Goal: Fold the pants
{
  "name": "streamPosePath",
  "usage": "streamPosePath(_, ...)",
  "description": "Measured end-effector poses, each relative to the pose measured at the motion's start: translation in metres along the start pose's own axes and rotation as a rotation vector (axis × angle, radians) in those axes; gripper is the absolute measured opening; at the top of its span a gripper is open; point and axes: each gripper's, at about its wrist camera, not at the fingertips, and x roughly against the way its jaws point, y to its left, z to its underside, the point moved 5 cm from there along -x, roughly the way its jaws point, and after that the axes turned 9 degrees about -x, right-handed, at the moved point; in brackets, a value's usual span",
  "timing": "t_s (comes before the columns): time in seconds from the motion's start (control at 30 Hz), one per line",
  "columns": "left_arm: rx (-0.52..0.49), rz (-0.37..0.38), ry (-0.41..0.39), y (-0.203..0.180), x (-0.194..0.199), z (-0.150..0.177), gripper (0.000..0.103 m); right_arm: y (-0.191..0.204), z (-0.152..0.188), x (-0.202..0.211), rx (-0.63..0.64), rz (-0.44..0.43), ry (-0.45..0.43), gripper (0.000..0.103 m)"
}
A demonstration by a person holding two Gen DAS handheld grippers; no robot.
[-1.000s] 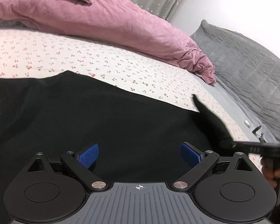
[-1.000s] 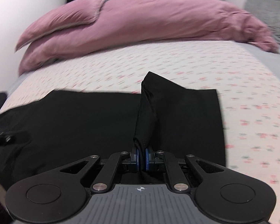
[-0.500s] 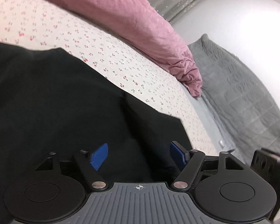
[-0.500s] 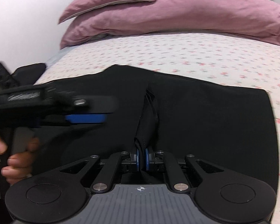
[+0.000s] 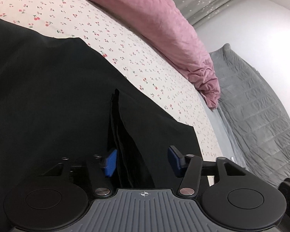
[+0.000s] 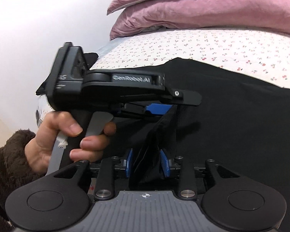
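On the cherry-print bed (image 5: 137, 61), our left tongs (image 5: 143, 161) close round the pants (image 5: 48, 100) fold as our right tongs (image 6: 147, 163) open, releasing it.

bare cherry-print sheet (image 5: 148, 71) beyond the pants (image 5: 48, 96) lies open — pink duvet (image 5: 164, 25) blocks further back.
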Motion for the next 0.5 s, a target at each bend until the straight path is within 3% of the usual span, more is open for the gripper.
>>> streamPosePath(0.13,-0.011,-0.018,0.007,0.001,-0.004,0.001,0.034,-0.009,0.001,0.011,-0.019,0.03,-0.031,0.04)
streamPosePath(0.33,-0.013,-0.046,0.008,0.003,-0.004,0.001,0.021,-0.023,-0.002,0.037,-0.097,-0.046,-0.09,0.046)
streamPosePath(0.4,-0.01,-0.063,0.006,0.005,-0.003,0.0,0.017,-0.027,-0.003,0.04,-0.101,-0.018,-0.105,0.047)
streamPosePath(0.5,-0.04,-0.107,0.015,0.009,0.0,0.003,0.002,-0.037,-0.004,0.033,-0.096,0.085,-0.104,0.047)
